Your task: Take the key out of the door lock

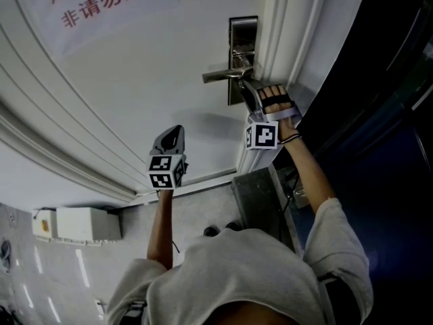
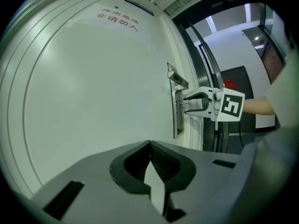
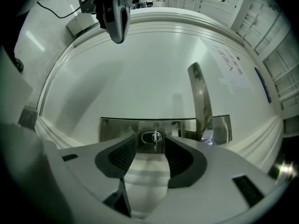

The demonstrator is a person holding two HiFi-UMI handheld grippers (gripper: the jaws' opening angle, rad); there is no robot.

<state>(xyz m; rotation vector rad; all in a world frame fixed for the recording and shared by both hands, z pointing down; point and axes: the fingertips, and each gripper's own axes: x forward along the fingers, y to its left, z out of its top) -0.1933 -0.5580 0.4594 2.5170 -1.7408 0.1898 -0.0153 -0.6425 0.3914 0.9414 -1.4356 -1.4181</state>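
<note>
A steel lock plate (image 1: 242, 36) with a lever handle (image 1: 226, 75) sits on the white door (image 1: 135, 93). In the right gripper view a small key (image 3: 155, 139) sticks out of the keyhole in the lock plate (image 3: 117, 127), beside the handle (image 3: 201, 101). My right gripper (image 3: 152, 155) is open at the lock; the key stands between its fingers and no pad touches it. The left gripper view shows the right gripper (image 2: 187, 104) against the plate (image 2: 176, 120). My left gripper (image 1: 170, 139) is shut on nothing, held off the door, left of and below the lock.
A paper notice with red characters (image 1: 101, 5) is stuck on the door. The door frame (image 1: 284, 46) runs just right of the lock, with dark glass beyond. A white box (image 1: 81, 223) lies on the floor at the left, and a grey metal block (image 1: 260, 195) stands by the frame's foot.
</note>
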